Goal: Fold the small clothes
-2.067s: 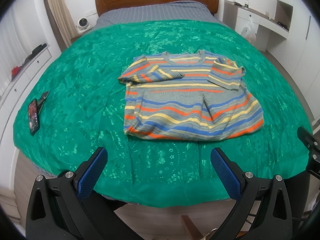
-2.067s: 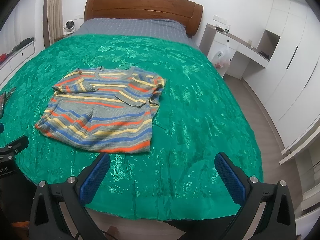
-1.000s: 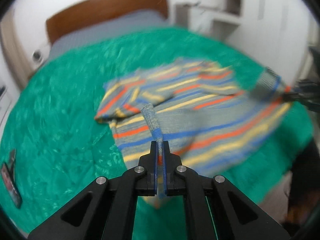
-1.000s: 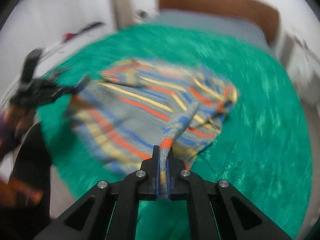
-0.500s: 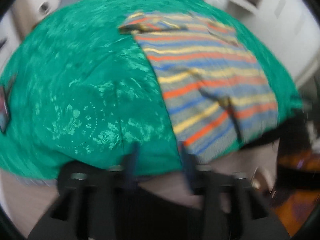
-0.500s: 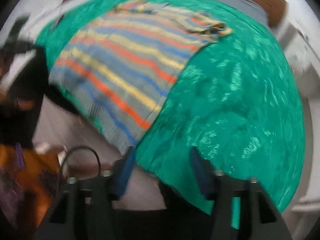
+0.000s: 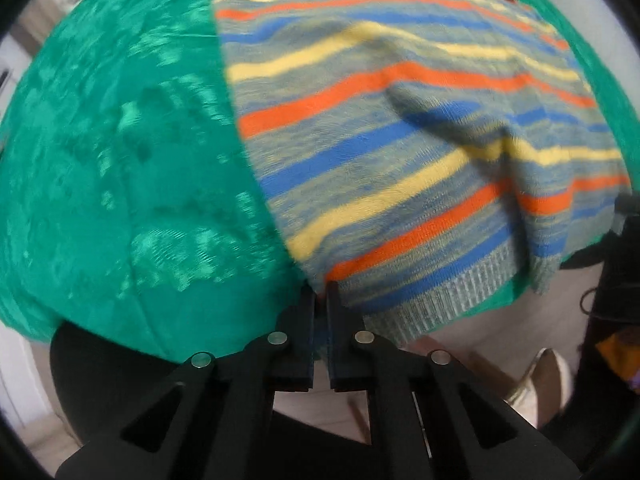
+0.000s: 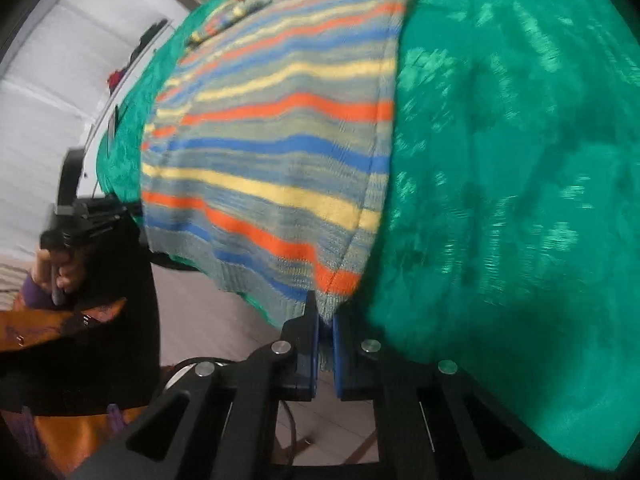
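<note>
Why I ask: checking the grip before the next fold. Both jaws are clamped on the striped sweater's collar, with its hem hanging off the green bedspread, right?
Not the collar. Both wrist views show the left gripper and right gripper clamped on the striped sweater's ribbed hem corners. The hem does hang past the green bedspread's edge.

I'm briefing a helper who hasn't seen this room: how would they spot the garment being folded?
Find the bed with the green bedspread. On it, hanging over the near edge, lies the striped sweater, with the left gripper and right gripper each pinching a hem corner. It is the only knit there: grey with orange, yellow and blue stripes.
</note>
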Available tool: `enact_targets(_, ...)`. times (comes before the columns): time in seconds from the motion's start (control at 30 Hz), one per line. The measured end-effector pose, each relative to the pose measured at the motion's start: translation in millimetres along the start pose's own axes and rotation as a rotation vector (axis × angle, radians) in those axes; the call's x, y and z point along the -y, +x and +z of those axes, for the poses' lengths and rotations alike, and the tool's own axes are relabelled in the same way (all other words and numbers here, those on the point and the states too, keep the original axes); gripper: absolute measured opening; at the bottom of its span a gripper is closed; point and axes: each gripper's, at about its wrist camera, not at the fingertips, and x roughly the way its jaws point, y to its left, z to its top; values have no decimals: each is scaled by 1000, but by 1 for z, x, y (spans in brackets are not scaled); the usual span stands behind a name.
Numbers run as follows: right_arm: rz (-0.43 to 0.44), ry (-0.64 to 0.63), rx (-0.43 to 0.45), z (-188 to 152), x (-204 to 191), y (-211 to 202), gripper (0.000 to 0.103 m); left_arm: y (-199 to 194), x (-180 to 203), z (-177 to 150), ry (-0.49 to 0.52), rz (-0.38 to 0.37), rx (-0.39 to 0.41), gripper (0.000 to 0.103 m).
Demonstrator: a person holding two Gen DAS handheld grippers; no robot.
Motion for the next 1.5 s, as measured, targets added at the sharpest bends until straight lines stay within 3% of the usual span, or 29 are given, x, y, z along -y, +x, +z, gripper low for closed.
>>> enact_targets(0.1, -55, 36, 33, -4, 5, -31, 5, -26, -15, -12, 17, 74, 28, 1)
enact_targets(0.17, -53, 62, 34, -4, 6, -39, 5, -37, -22, -17, 21, 69, 28, 1)
enact_targets(0.37, -176, 41, -101, 0, 5, 24, 5, -6, 12, -16, 117, 231, -34, 1)
enact_targets(0.5, -170, 86, -92, 7, 9, 29, 6, 0, 22, -14, 117, 284, -29, 9)
enact_targets(0.53, -156, 97, -93, 8, 11, 25, 12, -4, 22, -15, 106, 270, -20, 12)
enact_targets(0.6, -165, 111, -104, 9, 15, 8, 31, -17, 16, -20, 86, 258, 2, 36)
enact_targets(0.63, -186, 110, -100, 10, 17, -3, 45, -24, 10, -22, 74, 262, 25, 56)
enact_targets(0.67, -229, 97, -84, 13, 18, -21, 48, -35, 3, -27, 59, 269, 56, 63)
enact_targets(0.77, -375, 5, -18, 36, 8, -65, 48, -71, -14, -32, -7, 278, 150, 65)
enact_targets(0.83, -455, -85, 67, 68, -5, -96, 53, -89, -23, -25, -77, 285, 227, 71)
enact_targets(0.87, -475, -148, 130, 92, -18, -109, 61, -96, -28, -20, -108, 288, 268, 74)
enact_targets(0.93, -468, -246, 205, 129, -39, -111, 73, -104, -35, -10, -176, 298, 346, 78)
enact_targets(1.03, -398, -412, 253, 186, -67, -73, 75, -104, -32, 12, -260, 260, 389, 78)
enact_targets(1.13, -360, -522, 222, 234, -79, -5, 72, -104, -24, 18, -292, 205, 391, 78)
enact_targets(1.23, -424, -547, 161, 271, -70, 64, 66, -105, -11, 12, -279, 205, 383, 78)
enact_targets(1.27, -433, -531, 143, 278, -62, 76, 63, -105, -11, 9, -272, 223, 376, 79)
enact_targets(1.3, -401, -485, 137, 286, -52, 85, 52, -105, -10, 5, -270, 237, 367, 79)
enact_targets(1.33, -363, -441, 152, 294, -46, 84, 41, -102, -12, 1, -271, 250, 356, 79)
enact_targets(1.37, -363, -369, 189, 300, -33, 68, 4, -100, -15, -1, -275, 260, 344, 79)
enact_targets(1.5, -375, -145, 355, 307, 26, -12, 4, -90, -31, -7, -317, 257, 297, 79)
